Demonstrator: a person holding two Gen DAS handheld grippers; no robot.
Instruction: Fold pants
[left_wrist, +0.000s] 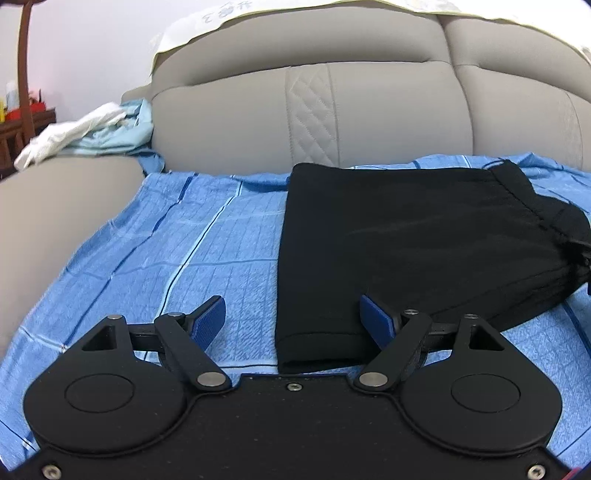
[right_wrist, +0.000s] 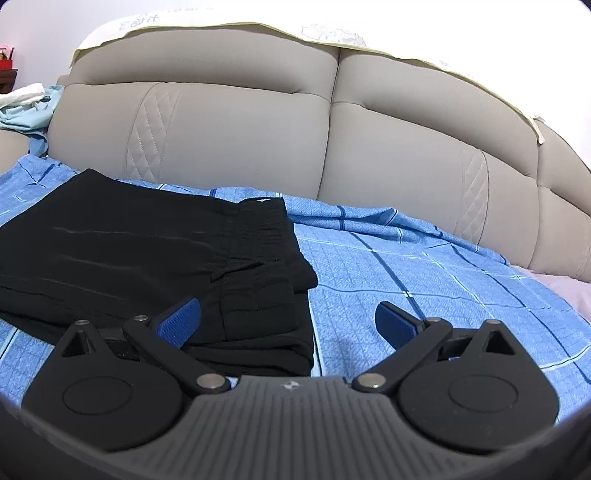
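Black pants lie folded in a flat stack on a blue checked sheet. In the left wrist view my left gripper is open over the stack's near left corner, with nothing between its blue pads. In the right wrist view the pants lie to the left, waistband end toward the right. My right gripper is open over the stack's near right corner, left pad above the cloth, right pad above the sheet.
A beige padded headboard stands behind the sheet. White and pale blue clothes are heaped at the far left on a beige cushion. Dark wooden furniture stands at the far left.
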